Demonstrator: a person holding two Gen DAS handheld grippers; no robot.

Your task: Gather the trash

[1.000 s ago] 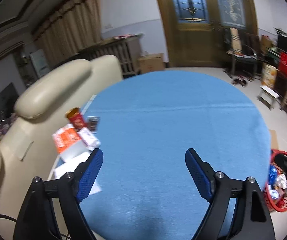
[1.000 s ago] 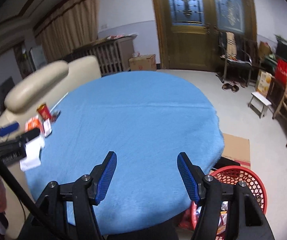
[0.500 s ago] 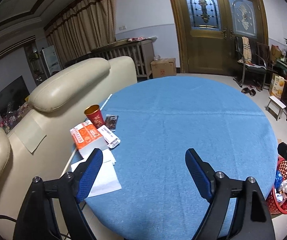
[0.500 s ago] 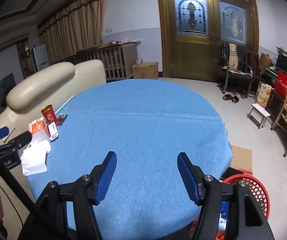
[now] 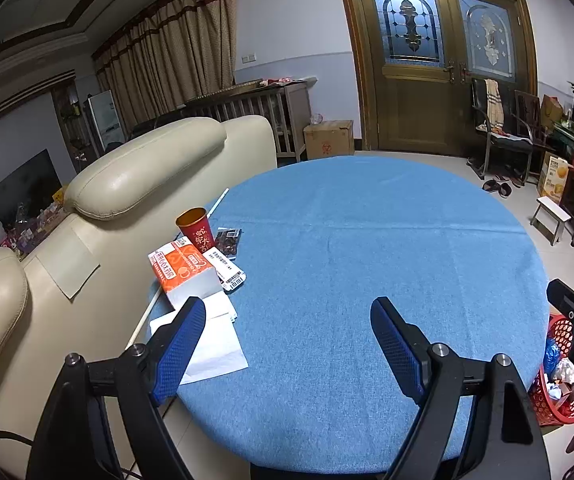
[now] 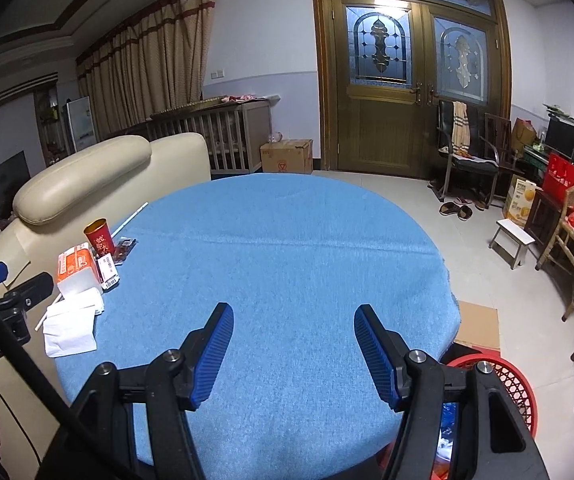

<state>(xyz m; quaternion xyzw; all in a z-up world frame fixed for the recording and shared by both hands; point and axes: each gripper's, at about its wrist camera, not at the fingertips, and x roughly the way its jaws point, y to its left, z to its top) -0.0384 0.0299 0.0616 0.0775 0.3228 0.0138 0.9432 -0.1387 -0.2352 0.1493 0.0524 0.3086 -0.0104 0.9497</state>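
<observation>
Trash lies at the left edge of the round blue table: a red paper cup, an orange tissue pack, a white barcoded packet, a dark wrapper and white tissues. My left gripper hangs open over the table's near part, its left finger above the tissues. The right gripper is open over the near table edge, empty. In the right wrist view the cup, the pack and the tissues sit far left. A red mesh basket with trash stands on the floor at right.
A cream leather sofa presses against the table's left side. A flattened cardboard sheet lies beside the basket. A small white stool, chairs and boxes crowd the right wall. A wooden double door is at the back.
Both views have swung and pulled back a little, so the trash pile sits more toward the centre-left and more of the sofa shows. Both grippers stay open and empty.
</observation>
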